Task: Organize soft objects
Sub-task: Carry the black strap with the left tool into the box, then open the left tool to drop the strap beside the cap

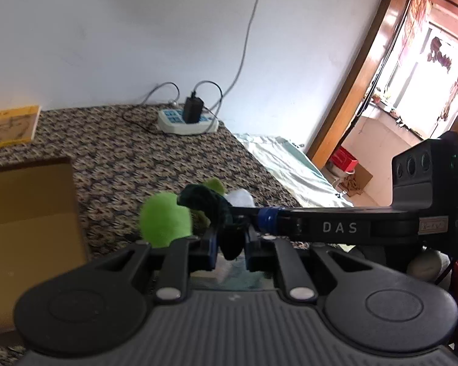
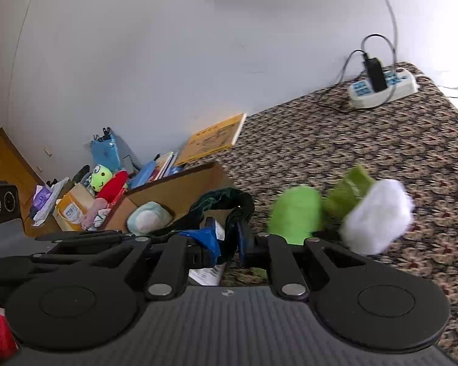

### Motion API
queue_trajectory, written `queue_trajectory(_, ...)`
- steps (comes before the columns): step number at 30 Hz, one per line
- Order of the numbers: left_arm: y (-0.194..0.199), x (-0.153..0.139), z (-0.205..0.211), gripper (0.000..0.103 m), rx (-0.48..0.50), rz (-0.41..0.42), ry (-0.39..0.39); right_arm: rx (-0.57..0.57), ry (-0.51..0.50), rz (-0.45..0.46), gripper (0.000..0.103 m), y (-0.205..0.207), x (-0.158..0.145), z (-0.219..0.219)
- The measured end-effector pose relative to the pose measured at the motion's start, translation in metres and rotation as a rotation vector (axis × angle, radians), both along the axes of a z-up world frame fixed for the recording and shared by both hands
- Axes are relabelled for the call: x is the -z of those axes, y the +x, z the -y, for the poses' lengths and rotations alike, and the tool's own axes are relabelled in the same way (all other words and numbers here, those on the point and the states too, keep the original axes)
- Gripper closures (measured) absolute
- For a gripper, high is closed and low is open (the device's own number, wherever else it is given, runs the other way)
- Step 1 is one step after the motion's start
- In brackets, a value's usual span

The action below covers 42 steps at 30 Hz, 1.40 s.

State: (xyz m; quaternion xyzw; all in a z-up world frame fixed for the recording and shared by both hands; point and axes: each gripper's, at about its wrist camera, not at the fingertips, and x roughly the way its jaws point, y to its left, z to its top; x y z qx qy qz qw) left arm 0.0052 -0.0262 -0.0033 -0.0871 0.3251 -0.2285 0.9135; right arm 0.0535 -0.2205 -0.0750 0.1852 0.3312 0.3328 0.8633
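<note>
Midway, seemingly: dark green velvet cloth pinched by both tongs, above the patterned counter.

The left tongs and right tongs are each closed on that cloth, near the cardboard box. The green-and-white plush toy lies just right, unboxed. The box holds a pale round plush; far left, a smaller carton carries more toys.
</note>
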Motion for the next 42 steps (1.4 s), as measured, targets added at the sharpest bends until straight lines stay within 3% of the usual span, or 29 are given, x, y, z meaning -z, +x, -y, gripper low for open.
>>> queue_trajectory(13,-0.011,0.000,-0.124,0.091,-0.107,0.002,0.003,-0.118,-0.017,-0.005,0.103,0.020,-0.011,-0.131)
queue_trajectory(25,0.034,0.029,-0.200,0.091,-0.196,-0.052,0.185,-0.155,-0.097,-0.060,0.103,0.068,-0.002,-0.236)
queue_trajectory(30,0.063,0.050,-0.226,0.089,-0.278,-0.150,0.257,-0.143,-0.152,-0.034,0.099,0.083,0.006,-0.268)
queue_trajectory(32,0.073,0.061,-0.234,0.083,-0.311,-0.212,0.274,-0.122,-0.189,-0.019,0.099,0.088,0.010,-0.274)
queue_trajectory(33,0.075,0.065,-0.239,0.067,-0.334,-0.229,0.270,-0.115,-0.204,-0.018,0.099,0.089,0.012,-0.276)
queue_trajectory(34,0.075,0.067,-0.243,0.058,-0.355,-0.230,0.267,-0.110,-0.200,-0.024,0.098,0.090,0.012,-0.274)
queue_trajectory(38,0.066,0.069,-0.248,0.055,-0.359,-0.216,0.249,-0.101,-0.146,-0.061,0.098,0.088,0.012,-0.262)
queue_trajectory(42,0.062,0.067,-0.238,0.054,-0.377,-0.212,0.299,-0.069,-0.112,-0.058,0.098,0.079,0.007,-0.252)
